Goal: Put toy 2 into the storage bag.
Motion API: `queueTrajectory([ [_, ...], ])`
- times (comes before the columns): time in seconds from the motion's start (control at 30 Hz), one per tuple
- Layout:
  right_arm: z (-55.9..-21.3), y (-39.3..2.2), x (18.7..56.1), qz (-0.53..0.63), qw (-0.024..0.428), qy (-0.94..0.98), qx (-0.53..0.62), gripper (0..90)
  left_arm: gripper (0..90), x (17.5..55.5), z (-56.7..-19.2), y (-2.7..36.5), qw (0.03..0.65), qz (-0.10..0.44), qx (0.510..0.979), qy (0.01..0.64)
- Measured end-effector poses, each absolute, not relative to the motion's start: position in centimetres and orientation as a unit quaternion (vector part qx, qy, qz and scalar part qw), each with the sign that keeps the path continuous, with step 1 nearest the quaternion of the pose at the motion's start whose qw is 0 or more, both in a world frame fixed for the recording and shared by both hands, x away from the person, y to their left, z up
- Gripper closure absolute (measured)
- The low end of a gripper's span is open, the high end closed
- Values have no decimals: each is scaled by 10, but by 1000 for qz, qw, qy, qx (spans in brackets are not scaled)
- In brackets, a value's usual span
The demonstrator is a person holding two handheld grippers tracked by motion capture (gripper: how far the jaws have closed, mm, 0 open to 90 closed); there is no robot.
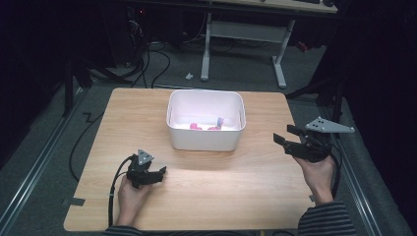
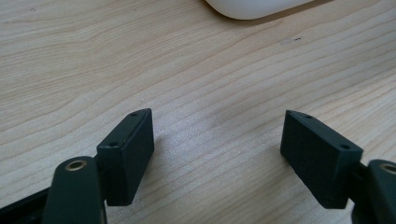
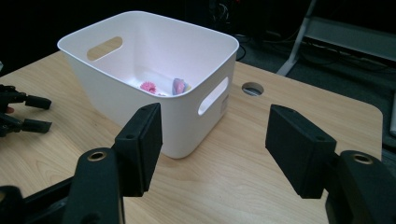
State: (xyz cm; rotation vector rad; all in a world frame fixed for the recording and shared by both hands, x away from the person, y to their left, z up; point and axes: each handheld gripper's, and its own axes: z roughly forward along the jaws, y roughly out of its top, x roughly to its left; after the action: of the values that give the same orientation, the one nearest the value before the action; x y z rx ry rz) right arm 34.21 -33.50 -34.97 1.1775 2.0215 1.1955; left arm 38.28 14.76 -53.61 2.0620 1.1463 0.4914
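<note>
Right gripper [image 3: 212, 144]: jaws apart, empty | white bin [image 1: 205, 137]: light, rigid, slick plastic, you'd best pinch its rim by handle slot.

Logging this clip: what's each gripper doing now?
Left gripper: open, empty, over the wooden table.
Right gripper: open, empty.

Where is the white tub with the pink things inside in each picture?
High view: the tub stands in the middle of the table, nearer the far edge.
Left gripper view: its rounded bottom edge peeks in at the top, right of centre.
Right gripper view: the tub looks big, in the upper left and middle.
Shared landmark: the light wooden table it stands on.
</note>
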Motion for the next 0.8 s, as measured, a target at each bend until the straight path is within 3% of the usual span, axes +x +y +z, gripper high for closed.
queueTrajectory([
  [0.57, -349, -331, 324, 448, 268, 737, 428, 371, 257, 383, -536, 148, 358, 190, 800, 443],
  [0.8, -364, -337, 313, 442, 264, 732, 446, 370, 257, 383, -536, 148, 358, 190, 800, 443],
])
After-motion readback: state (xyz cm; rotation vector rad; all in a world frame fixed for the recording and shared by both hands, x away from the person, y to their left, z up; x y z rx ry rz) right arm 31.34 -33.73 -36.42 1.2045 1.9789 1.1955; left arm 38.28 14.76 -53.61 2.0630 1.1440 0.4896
